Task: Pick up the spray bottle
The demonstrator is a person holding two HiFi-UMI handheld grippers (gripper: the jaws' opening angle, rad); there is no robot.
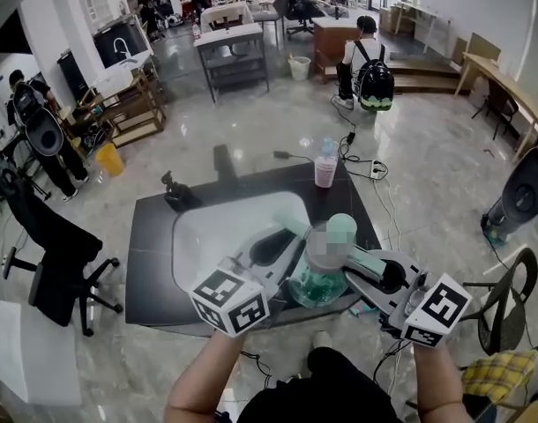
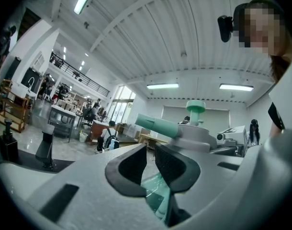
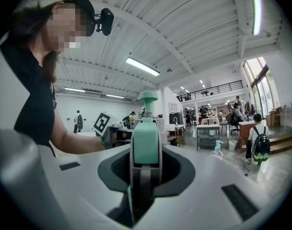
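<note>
The spray bottle (image 1: pixel 315 287) has a clear teal body, a white collar and a mint-green spray head. It hangs over the near right edge of the dark table, between my two grippers. My right gripper (image 1: pixel 353 270) comes in from the right, shut on the mint-green spray head (image 3: pixel 146 145), which fills the gap between its pads. My left gripper (image 1: pixel 288 252) reaches the bottle from the left. In the left gripper view its jaws (image 2: pixel 153 164) leave only a narrow slit. The teal body shows low in that slit, and the bottle's collar (image 2: pixel 198 134) stands just beyond. Whether those pads pinch anything is hidden.
A white sink basin (image 1: pixel 207 236) is set into the dark table (image 1: pixel 150 271). A clear bottle with pink liquid (image 1: pixel 325 167) stands at the table's far edge and a black fixture (image 1: pixel 174 192) at the far left. A black office chair (image 1: pixel 57 267) stands at the left. Cables (image 1: pixel 375 170) lie beyond the table.
</note>
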